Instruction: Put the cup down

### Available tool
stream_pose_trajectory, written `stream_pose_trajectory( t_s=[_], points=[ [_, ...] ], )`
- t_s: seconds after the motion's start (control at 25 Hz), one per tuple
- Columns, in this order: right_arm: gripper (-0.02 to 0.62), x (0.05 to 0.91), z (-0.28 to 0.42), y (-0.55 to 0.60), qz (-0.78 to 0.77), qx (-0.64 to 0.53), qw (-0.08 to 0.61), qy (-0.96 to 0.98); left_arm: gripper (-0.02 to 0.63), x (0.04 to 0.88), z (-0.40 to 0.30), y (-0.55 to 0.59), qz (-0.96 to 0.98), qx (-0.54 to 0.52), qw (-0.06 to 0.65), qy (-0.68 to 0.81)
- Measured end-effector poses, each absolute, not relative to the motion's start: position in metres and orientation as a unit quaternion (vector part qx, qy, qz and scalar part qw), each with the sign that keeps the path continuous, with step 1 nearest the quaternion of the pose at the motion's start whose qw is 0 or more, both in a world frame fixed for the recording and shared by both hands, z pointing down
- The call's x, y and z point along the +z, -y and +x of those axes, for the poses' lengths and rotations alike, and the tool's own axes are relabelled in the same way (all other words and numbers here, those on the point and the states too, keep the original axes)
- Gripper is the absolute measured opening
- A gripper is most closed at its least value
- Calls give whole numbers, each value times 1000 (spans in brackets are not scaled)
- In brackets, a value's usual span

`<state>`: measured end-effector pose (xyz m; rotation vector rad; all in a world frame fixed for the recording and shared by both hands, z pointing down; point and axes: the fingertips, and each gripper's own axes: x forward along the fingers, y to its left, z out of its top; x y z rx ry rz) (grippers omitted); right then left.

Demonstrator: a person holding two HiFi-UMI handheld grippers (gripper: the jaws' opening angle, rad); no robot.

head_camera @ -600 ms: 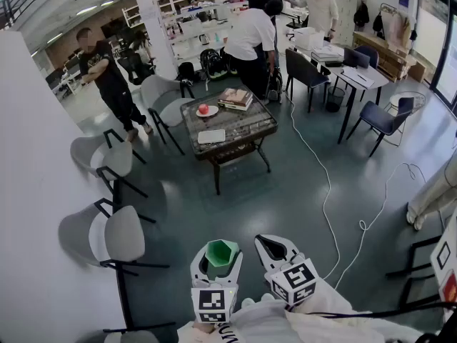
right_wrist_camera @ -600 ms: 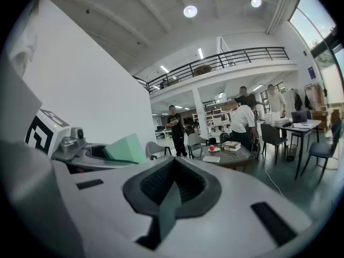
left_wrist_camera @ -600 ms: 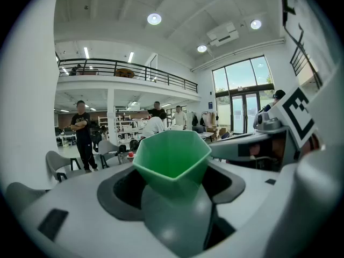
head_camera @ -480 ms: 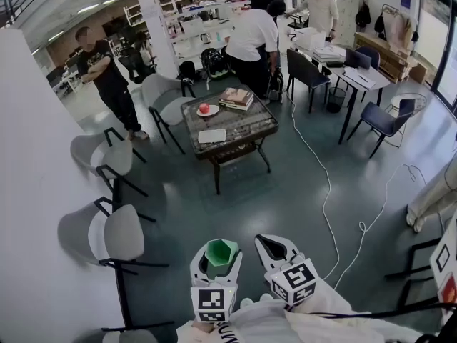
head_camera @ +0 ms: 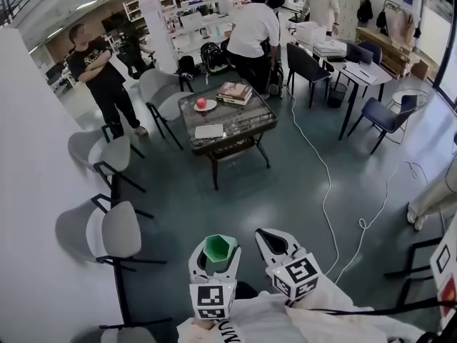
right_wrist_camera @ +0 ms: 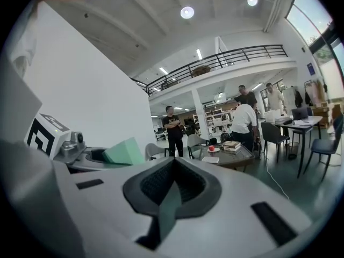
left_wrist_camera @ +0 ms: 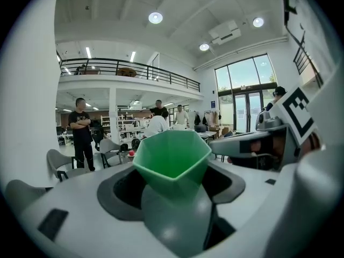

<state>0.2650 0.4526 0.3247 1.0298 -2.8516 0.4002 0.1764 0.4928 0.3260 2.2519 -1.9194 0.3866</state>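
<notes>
Two hand-held tools show at the bottom of the head view, side by side over the dark green floor [head_camera: 285, 184] and close to the person's body. The left tool [head_camera: 216, 244] is clamped on a green faceted plastic cup [head_camera: 220, 253]. Its white jaws stand wide apart, one on either side of the cup, and the dark pads press on the cup's walls. The cup's angular mouth opens upward, and the left gripper view looks into its empty green inside. The right tool [head_camera: 271, 237] is just beside the left one. Its jaws are closed, the dark pads meeting along a seam with nothing between them.

The cup hangs above the floor and rests on no surface. It is well apart from the low worktop with a dark glass top [head_camera: 246, 123], which is farther up the head view. On that worktop a small round red thing [head_camera: 202, 103] sits on a white plate [head_camera: 208, 108]. A stack of books [head_camera: 234, 91] lies near the plate, and a flat white sheet [head_camera: 209, 131] lies nearer the front edge.

Grey shell chairs with black legs [head_camera: 114, 231] line the white wall to the left. A white cable [head_camera: 325, 191] snakes across the floor to the right. Beyond the worktop, a person in black [head_camera: 96, 70] stands with arms crossed, and a person in a white shirt [head_camera: 253, 31] leans over.
</notes>
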Motion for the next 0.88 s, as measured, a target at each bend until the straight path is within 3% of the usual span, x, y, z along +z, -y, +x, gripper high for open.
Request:
stream_pose_trajectory(
  t_s=[0.56,0.88],
  points=[
    [5,333,257,-391,356,128,41,925,330,339,160,-429,762,128,78,630],
    [5,341,194,-310,356,134,50,923,330,342,94,-347,762,132,79,629]
  ],
)
